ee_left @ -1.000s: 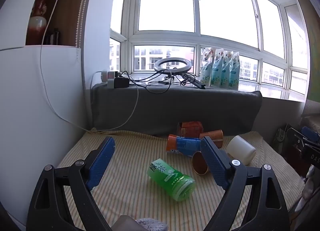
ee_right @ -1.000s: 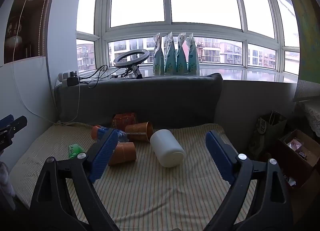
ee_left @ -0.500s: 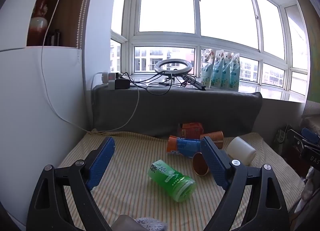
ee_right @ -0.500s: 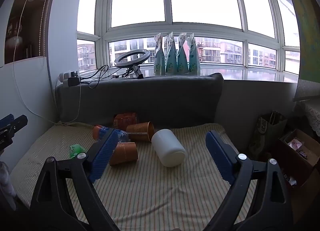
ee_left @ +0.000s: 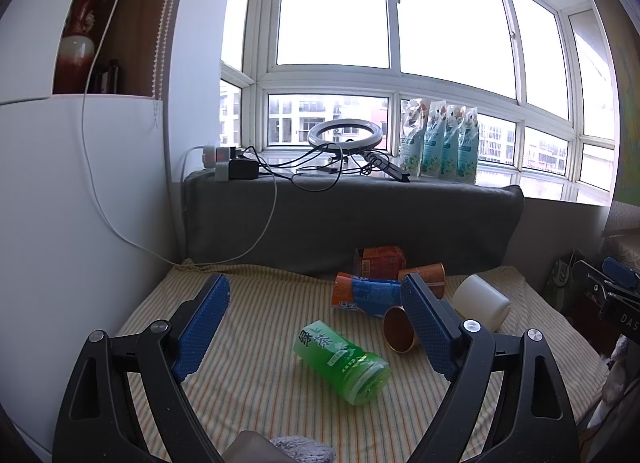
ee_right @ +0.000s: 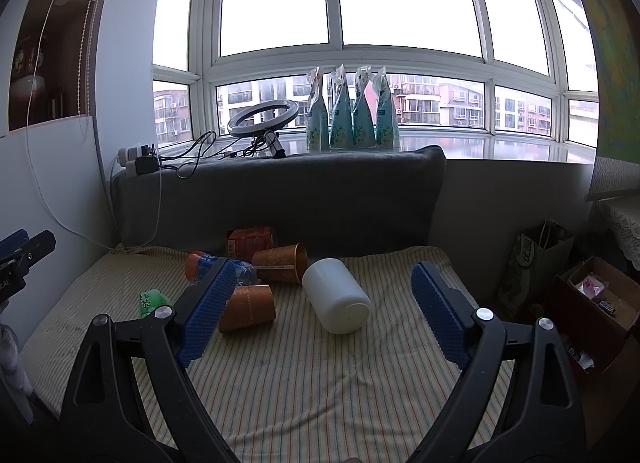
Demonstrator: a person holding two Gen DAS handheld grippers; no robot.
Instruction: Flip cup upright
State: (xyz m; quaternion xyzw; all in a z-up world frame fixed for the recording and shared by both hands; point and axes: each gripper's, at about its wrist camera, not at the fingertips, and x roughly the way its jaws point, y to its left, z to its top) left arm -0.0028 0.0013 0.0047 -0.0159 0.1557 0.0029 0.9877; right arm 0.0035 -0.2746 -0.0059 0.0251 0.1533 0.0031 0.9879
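Several cups lie on their sides on a striped cloth (ee_right: 304, 375). A white cup (ee_right: 337, 295) lies in the middle; it also shows in the left wrist view (ee_left: 482, 302). An orange paper cup (ee_right: 247, 307) lies beside my right gripper's left finger, and it shows in the left wrist view (ee_left: 398, 329) too. A second orange cup (ee_right: 281, 263) lies behind. A green cup (ee_left: 342, 361) lies between my left gripper's fingers, further off. My left gripper (ee_left: 316, 325) and right gripper (ee_right: 326, 307) are both open, empty and held above the cloth.
A blue and orange packet (ee_left: 366, 297) and an orange box (ee_left: 380, 261) lie at the back by a grey cushion (ee_left: 352, 219). A ring light (ee_left: 343, 135), cables and pouches (ee_left: 438, 143) sit on the sill. A white cabinet (ee_left: 80, 203) stands left; a bag (ee_right: 532, 267) and box stand right.
Both views have shifted only slightly. The grippers stay open and no cup has moved.
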